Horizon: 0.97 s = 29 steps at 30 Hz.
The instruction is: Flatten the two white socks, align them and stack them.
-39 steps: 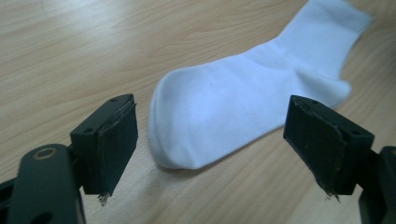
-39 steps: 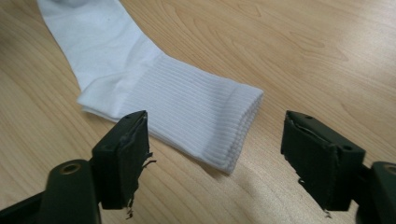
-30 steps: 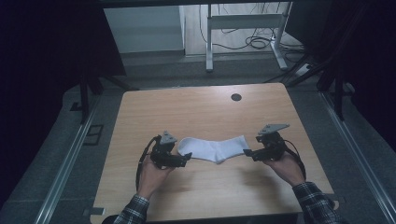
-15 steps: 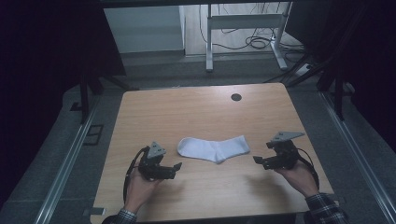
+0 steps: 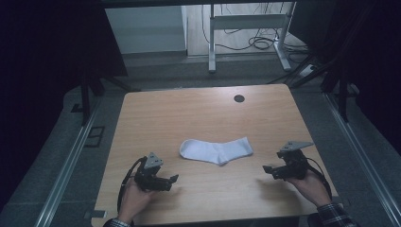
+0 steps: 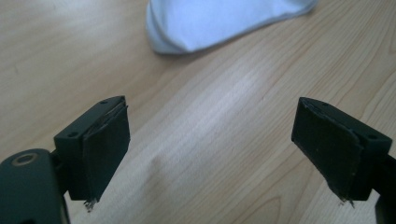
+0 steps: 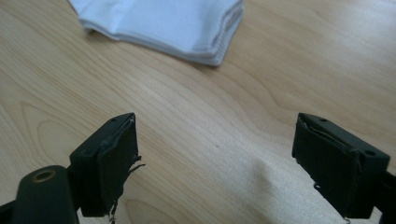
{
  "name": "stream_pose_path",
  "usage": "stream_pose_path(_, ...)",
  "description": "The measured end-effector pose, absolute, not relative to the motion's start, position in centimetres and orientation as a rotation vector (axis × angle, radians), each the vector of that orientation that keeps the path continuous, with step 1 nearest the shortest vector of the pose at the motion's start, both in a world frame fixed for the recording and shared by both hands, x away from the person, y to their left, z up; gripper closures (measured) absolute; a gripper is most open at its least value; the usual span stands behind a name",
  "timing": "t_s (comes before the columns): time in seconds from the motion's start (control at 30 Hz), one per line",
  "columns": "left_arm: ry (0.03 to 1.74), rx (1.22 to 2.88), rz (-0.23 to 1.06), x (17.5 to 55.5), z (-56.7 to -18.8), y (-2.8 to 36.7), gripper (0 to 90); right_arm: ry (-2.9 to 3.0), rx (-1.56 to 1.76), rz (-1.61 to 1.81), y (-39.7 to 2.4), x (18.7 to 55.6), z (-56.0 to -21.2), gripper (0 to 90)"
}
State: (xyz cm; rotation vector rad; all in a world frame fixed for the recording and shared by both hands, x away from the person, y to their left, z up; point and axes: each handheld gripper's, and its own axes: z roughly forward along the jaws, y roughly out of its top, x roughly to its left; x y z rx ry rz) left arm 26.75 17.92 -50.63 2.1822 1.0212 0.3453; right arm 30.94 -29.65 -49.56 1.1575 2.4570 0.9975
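Now the white sock (image 5: pixel 216 151) lies flat on the wooden bench (image 5: pixel 198 111), about midway between the two hands. Left hand-held gripper (image 5: pixel 174 179) sits low near the front edge, jaws spread wide with bare wood between them. Right hand-held gripper (image 5: pixel 265 169) has just been opening; nothing sits between its jaws, well apart from the sock.
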Motion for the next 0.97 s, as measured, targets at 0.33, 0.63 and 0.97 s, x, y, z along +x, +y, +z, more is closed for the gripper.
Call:
stream_pose_path(0.33,1.028,2.279,0.309,26.9,-51.8,17.6,11.6,2.506,1.166,0.928,-29.5,31.1,-51.2,15.1)
stream_pose_path(0.63,1.057,2.368,0.283,27.1,-52.9,17.2,11.6,2.58,1.113,0.85,-29.0,31.2,-52.5,14.0)
stream_pose_path(0.97,1.064,2.361,0.268,27.3,-53.0,17.3,11.3,2.594,1.062,0.815,-28.6,31.0,-52.8,4.6)
